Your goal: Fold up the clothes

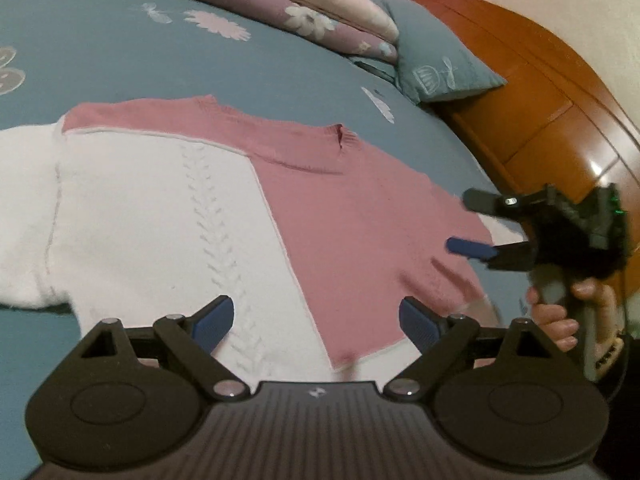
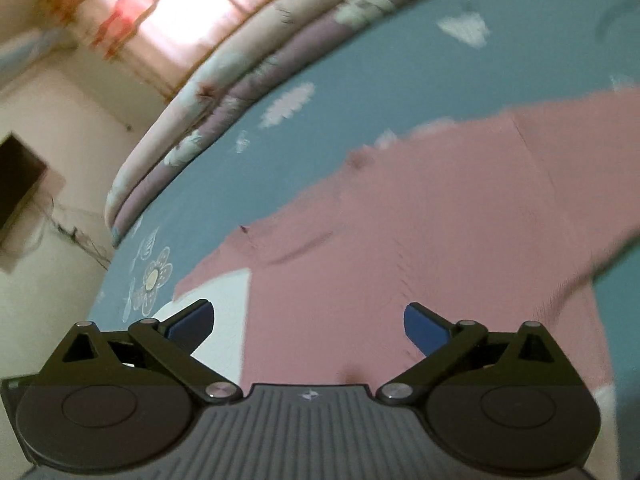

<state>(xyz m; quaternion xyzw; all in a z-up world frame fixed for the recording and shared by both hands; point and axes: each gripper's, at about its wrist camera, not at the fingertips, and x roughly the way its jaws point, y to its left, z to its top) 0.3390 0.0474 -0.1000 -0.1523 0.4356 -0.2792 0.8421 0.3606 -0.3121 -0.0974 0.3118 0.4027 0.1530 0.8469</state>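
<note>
Hovering low over the near hem, the left gripper has its jaws spread wide with nothing between the blue pads, so the first risk sits right there: closing now, it could pinch only the top layer of the sweater, and the white panel would lift away from the pink one and crease instead of folding cleanly. The knit looks soft and stretchy (my guess from the cable pattern and ribbed collar), so a shallow pinch could also slip free partway through a fold.

Out at three o'clock in the left wrist view, the right gripper stands equally wide and empty, beside the pink sleeve edge, with the person's hand wrapped round its grey handle. The right wrist view is smeared, so a grab at that speed could miss the hem or snag the bedsheet beneath. Both grippers tilt downward toward the cloth, the right one turned partly on its side.

The sweater lies flat in the middle of the bed, collar toward twelve o'clock, no fold yet begun as far as I can judge. Beyond it, at one o'clock, a pillow and rolled quilt sit near enough to catch a sleeve thrown too far.
</note>
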